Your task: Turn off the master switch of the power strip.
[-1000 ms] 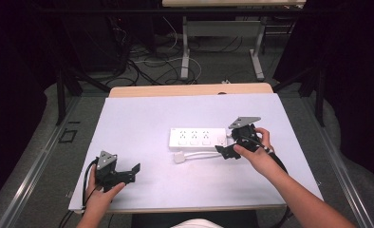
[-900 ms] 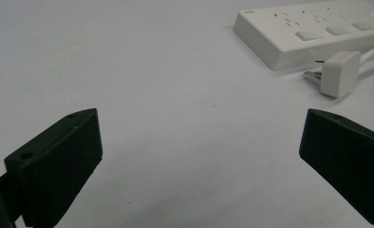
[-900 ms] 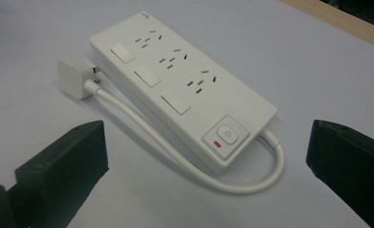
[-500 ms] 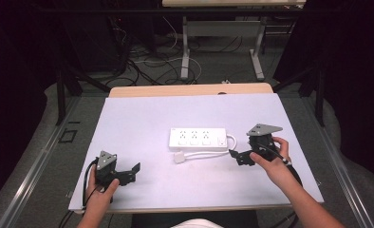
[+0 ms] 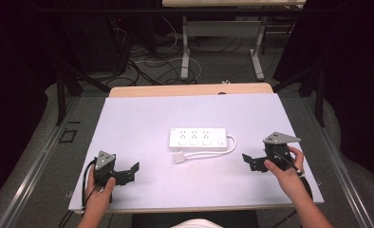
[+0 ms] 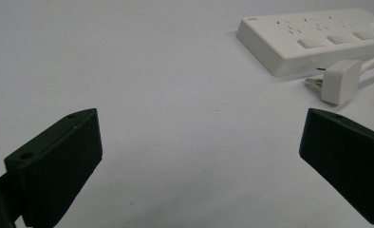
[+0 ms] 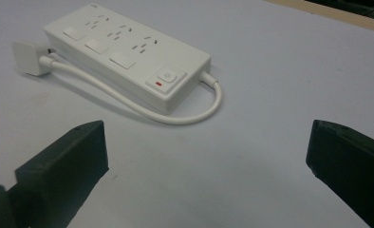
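A white power strip (image 5: pixel 198 138) lies flat at the table's middle, its short cord looping round to a white plug (image 5: pixel 179 156) just in front of it. My left gripper (image 5: pixel 129 172) rests near the front left edge, open and empty, jaws aimed right. In its own view the strip (image 6: pixel 313 40) and plug (image 6: pixel 339 80) lie far off to the upper right. My right gripper (image 5: pixel 249 162) is held at the front right, open and empty, jaws aimed left. The right gripper view looks at the strip (image 7: pixel 128 52), its switch end nearest, and the plug (image 7: pixel 27 58).
The pale table top (image 5: pixel 142 118) is bare around the strip. A wooden edge (image 5: pixel 190 90) runs along its far side. Beyond it are metal desk legs (image 5: pixel 186 47) and loose cables (image 5: pixel 147 66) on the floor.
My right gripper has drawn back from the power strip, moving right and toward the front edge. The left gripper has stayed about where it was.
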The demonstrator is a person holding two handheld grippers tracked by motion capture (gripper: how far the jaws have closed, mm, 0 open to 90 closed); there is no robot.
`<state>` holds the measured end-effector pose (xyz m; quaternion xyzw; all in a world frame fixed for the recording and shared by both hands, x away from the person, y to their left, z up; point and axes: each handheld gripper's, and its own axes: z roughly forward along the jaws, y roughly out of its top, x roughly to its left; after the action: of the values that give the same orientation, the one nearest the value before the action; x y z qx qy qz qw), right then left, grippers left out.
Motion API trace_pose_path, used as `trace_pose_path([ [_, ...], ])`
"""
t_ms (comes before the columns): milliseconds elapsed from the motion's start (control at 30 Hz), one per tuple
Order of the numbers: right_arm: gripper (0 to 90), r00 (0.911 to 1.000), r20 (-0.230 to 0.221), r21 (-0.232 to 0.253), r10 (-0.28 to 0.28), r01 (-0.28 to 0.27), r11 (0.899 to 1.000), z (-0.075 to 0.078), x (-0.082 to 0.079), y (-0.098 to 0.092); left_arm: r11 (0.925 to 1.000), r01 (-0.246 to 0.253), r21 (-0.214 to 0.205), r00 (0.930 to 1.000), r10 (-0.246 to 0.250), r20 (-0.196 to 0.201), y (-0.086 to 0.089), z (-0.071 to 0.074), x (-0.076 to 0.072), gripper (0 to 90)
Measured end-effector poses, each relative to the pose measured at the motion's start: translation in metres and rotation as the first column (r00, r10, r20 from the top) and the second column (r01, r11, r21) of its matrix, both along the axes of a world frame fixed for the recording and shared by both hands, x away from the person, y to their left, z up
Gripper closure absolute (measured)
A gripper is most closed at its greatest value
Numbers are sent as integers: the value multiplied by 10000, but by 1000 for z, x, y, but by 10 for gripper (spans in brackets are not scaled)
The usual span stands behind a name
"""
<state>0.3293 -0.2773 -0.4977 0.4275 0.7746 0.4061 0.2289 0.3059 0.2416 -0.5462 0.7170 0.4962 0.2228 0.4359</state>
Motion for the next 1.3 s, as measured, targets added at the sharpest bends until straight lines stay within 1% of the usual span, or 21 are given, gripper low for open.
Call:
trace_pose_path([
  [100,3,9994,-9,18,-334,334,9994,-7,-1,-8,10000,-27,-15,10000,27,-25,0,0,0,4],
  [133,3,9991,19,167,-413,413,9990,-10,-1,-10,10000,-49,-5,10000,49,-31,1,0,0,3],
  [233,3,9976,187,155,-669,666,9977,-16,-4,-16,10000,-74,24,10000,74,-49,1,0,0,3],
  [267,3,9972,156,240,-736,732,9970,-18,-5,-18,10000,-79,10,10000,79,-54,2,0,0,4],
  [400,3,9939,384,278,-1036,1026,9943,-24,-9,-27,9999,-126,-46,9999,126,-69,2,0,0,4],
  [467,3,9900,613,250,-1270,1257,9918,-28,-10,-31,9999,-137,-46,9999,137,-47,3,0,0,3],
  [533,3,9899,576,363,-1298,1278,9911,-32,-11,-36,9999,-162,-46,9999,162,-46,3,-1,1,3],
  [567,3,9882,519,409,-1439,1419,9890,-33,-12,-37,9999,-163,-52,9999,162,-49,3,-1,1,4],
  [667,2,9873,375,562,-1545,1523,9867,-37,-13,-44,9998,-175,-58,9998,175,-48,3,-1,1,4],
  [733,1,9850,373,630,-1683,1658,9842,-38,-14,-48,9998,-187,-69,9998,186,-58,4,-1,1,4],
  [800,0,9830,297,637,-1811,1789,9818,-40,-14,-52,9998,-199,-81,9998,198,-65,4,-1,1,4],
  [833,0,9817,208,742,-1891,1871,9795,-42,-14,-54,9998,-201,-87,9998,200,-55,4,-1,1,4],
  [867,0,9810,228,672,-1928,1909,9793,-43,-13,-57,9997,-205,-92,9998,204,-44,4,-1,1,3],
  [1033,0,9729,19,671,-2314,2307,9707,-50,-13,-66,9998,-203,-85,9998,203,-40,4,-1,1,3],
  [1100,0,9717,9,555,-2360,2356,9703,-52,-13,-69,9998,-180,-61,9998,179,-72,5,-1,1,4],
  [1133,0,9714,-72,397,-2372,2373,9706,-53,-13,-70,9998,-189,-72,9998,189,-82,5,-1,1,3],
  [1167,0,9716,-29,315,-2367,2367,9711,-54,-13,-71,9998,-190,-58,9998,190,-80,5,-1,2,4],
  [1200,0,9698,-90,200,-2439,2440,9696,-55,-13,-72,9998,-206,-69,9998,205,-79,5,-1,2,3],
  [1233,0,9685,-151,234,-2485,2488,9683,-56,-13,-72,9998,-199,-76,9998,198,-76,5,-1,2,4],
  [1267,0,9701,-114,153,-2424,2426,9700,-57,-12,-73,9997,-211,-93,9998,210,-77,5,-1,2,4],
  [1300,0,9664,-188,160,-2565,2568,9663,-58,-13,-73,9997,-216,-93,9997,215,-75,5,-1,2,3],
])
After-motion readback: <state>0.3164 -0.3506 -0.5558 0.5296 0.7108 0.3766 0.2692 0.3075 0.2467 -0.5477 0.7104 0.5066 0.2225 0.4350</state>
